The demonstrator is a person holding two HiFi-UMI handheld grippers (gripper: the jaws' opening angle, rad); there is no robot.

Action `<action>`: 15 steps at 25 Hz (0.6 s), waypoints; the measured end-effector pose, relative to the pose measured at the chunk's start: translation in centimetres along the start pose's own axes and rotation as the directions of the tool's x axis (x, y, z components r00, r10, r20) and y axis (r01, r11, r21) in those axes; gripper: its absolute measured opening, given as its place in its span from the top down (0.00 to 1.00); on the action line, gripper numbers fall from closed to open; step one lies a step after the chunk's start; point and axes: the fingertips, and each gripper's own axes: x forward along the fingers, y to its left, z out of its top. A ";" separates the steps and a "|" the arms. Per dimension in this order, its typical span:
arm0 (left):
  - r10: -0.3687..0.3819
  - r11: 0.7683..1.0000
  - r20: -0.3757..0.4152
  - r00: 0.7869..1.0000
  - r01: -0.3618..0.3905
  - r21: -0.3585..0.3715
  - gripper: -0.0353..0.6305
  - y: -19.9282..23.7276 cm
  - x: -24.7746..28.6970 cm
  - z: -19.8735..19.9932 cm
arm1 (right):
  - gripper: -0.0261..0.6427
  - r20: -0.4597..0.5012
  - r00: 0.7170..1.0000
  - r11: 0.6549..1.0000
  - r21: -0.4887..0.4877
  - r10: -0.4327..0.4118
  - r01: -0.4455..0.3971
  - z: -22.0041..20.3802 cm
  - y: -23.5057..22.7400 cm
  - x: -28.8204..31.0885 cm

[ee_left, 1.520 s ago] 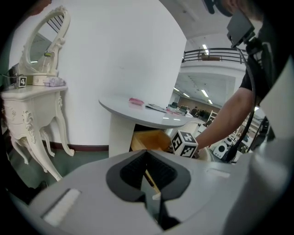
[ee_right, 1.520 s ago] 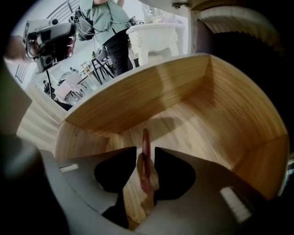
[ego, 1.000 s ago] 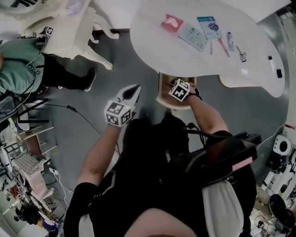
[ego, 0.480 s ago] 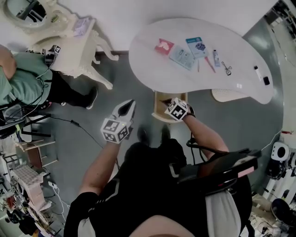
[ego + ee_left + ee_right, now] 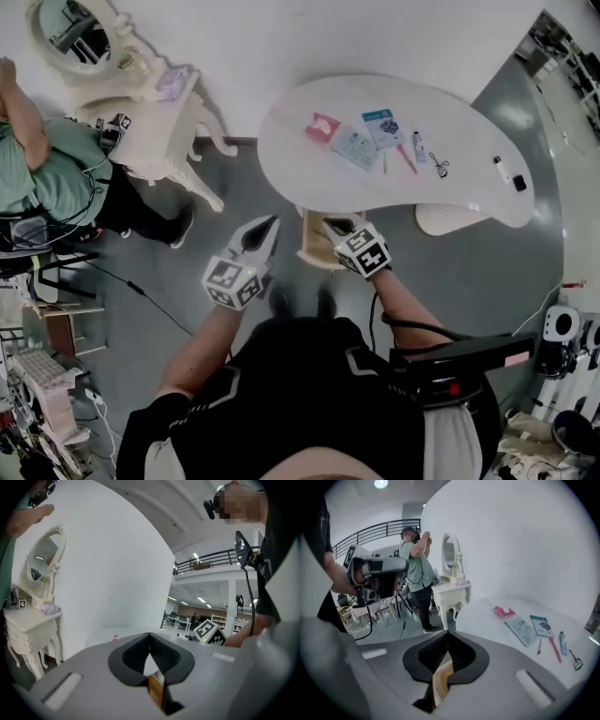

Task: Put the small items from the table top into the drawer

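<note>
On the white curved table top (image 5: 300, 164) lie a pink packet (image 5: 322, 126), two booklets (image 5: 356, 147) (image 5: 384, 127), pens (image 5: 405, 157), a small tube (image 5: 419, 146) and a metal clip (image 5: 439, 166). Below the table's near edge a wooden drawer (image 5: 306, 242) stands pulled out. My right gripper (image 5: 336, 226) hangs over the drawer, shut and empty. My left gripper (image 5: 263, 230) hovers left of the drawer, also shut with nothing in it. The right gripper view shows its jaws (image 5: 449, 633) together, with the pink packet (image 5: 504, 611) and booklets (image 5: 521, 629) beyond.
A marker (image 5: 502, 169) and a small black item (image 5: 519, 183) lie at the table's right end. An ornate white dressing table (image 5: 155, 127) with a mirror stands at the left, a person (image 5: 47, 178) beside it. Cables and clutter line the left floor.
The head view has drawn back, so the table looks smaller and farther. Both grippers have come back from the table edge; the right one now sits over the drawer's front.
</note>
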 end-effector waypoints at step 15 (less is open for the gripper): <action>-0.042 0.998 0.124 0.991 0.036 0.049 0.95 -2.3 0.6 8.3 | 0.96 0.421 0.886 0.981 0.118 -0.192 0.156 12.5 -0.2 -12.4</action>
